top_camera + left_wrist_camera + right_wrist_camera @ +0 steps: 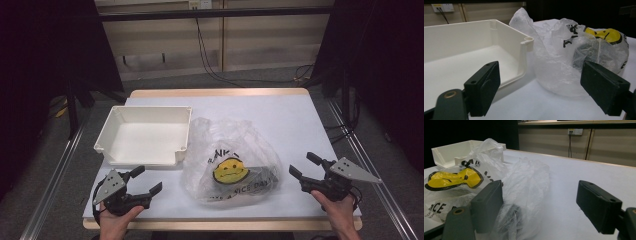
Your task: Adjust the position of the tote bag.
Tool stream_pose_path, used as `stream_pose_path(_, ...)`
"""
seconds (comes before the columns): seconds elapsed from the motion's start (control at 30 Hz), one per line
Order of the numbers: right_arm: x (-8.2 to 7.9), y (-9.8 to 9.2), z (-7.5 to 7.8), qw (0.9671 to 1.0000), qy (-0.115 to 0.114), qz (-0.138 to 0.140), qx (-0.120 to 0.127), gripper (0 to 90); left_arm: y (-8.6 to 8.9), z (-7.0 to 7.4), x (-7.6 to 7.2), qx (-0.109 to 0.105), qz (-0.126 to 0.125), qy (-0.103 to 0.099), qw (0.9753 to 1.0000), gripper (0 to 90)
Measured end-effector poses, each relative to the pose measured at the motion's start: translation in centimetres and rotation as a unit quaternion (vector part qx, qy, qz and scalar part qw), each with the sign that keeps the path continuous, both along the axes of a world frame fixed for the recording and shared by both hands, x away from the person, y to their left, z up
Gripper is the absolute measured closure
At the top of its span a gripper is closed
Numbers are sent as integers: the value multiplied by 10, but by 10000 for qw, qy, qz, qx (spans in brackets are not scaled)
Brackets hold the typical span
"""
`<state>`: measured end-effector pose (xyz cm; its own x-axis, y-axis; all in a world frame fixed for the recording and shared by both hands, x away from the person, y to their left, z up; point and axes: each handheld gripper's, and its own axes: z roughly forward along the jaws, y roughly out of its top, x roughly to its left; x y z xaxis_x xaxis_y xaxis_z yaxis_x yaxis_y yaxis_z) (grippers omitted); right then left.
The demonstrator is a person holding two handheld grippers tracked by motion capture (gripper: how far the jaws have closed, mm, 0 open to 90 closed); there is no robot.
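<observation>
Bag: crumpled clear plastic bag with a yellow smiley face and black lettering (231, 162), lying on the white table top (280, 115), front middle, between the two grippers.
Bag contents: something dark inside, near the smiley; looks like a grey block but too blurred through the plastic to tell.
Box: open shallow white plastic box (145, 135), just beside the bag on its left, back-left of the table; may be touching the plastic.
Left gripper (147, 181): held near the front-left edge, jaws spread wide, nothing between them, pointing toward the bag and the box's near corner.
Right gripper (304, 165): held at the front-right, jaws spread wide, empty; its left jaw is close to the bag's edge in the right gripper view, contact unclear.
</observation>
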<state>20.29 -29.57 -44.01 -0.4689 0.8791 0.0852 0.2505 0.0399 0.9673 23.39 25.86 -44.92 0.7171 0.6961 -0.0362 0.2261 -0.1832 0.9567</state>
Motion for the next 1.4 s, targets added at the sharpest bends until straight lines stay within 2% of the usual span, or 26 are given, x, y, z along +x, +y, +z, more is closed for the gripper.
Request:
stream_pose_path(0.13, 0, -1, 0, 10000, 71, 40, -14, 243, -2, 0, 0, 16, -11, 15, 10000, 187)
stream_pose_path(0.23, 2, -2, -1, 9998, 153, 89, -11, 267, -5, 0, 0, 243, -9, -80, 9997, 192)
stream_pose_path(0.37, 4, -1, -1, 9997, 220, 134, 21, 290, -10, 0, 1, 256, -111, 9, 9996, 199)
stream_pose_path(0.43, 7, 0, -2, 9995, 273, 159, -52, 301, -10, -1, 3, 115, -169, 136, 9997, 209)
stream_pose_path(0.63, 11, 1, -2, 9985, 435, 342, -29, 351, -9, -2, 4, 81, -66, 343, 9994, 260)
stream_pose_path(0.7, 13, 1, -2, 9980, 467, 420, -59, 362, -9, -1, 4, 57, -100, 332, 9994, 275)
stream_pose_path(0.73, 14, 2, -2, 9979, 478, 437, -47, 374, -9, 0, 3, 113, -87, 293, 9995, 288)
stream_pose_path(0.8, 16, 3, -1, 9974, 522, 505, -32, 386, -11, 1, 2, 58, -117, 226, 9997, 301)
stream_pose_path(0.97, 19, 6, 1, 9962, 613, 621, 8, 402, -15, 1, 4, 88, -278, 277, 9992, 347)
stream_pose_path(1.0, 21, 8, 2, 9956, 632, 698, -7, 428, -17, 3, 5, 214, -331, 289, 9988, 370)
stream_pose_path(1.03, 21, 9, 2, 9952, 661, 727, 31, 454, -19, 3, 7, 169, -399, 302, 9986, 374)
stream_pose_path(1.13, 23, 10, 4, 9943, 661, 842, -10, 466, -22, 5, 8, 293, -455, 240, 9982, 391)
stream_pose_path(1.17, 24, 12, 5, 9934, 693, 908, -49, 500, -26, 7, 11, 282, -599, 205, 9976, 423)
stream_pose_path(1.3, 27, 16, 6, 9917, 799, 1006, -113, 533, -33, 9, 13, 362, -640, 320, 9968, 462)
stream_pose_path(1.33, 29, 17, 7, 9913, 818, 1026, -126, 546, -35, 9, 15, 357, -716, 329, 9963, 488)
stream_pose_path(1.4, 35, 19, 11, 9901, 860, 1104, -145, 568, -40, 12, 20, 428, -771, 451, 9951, 506)
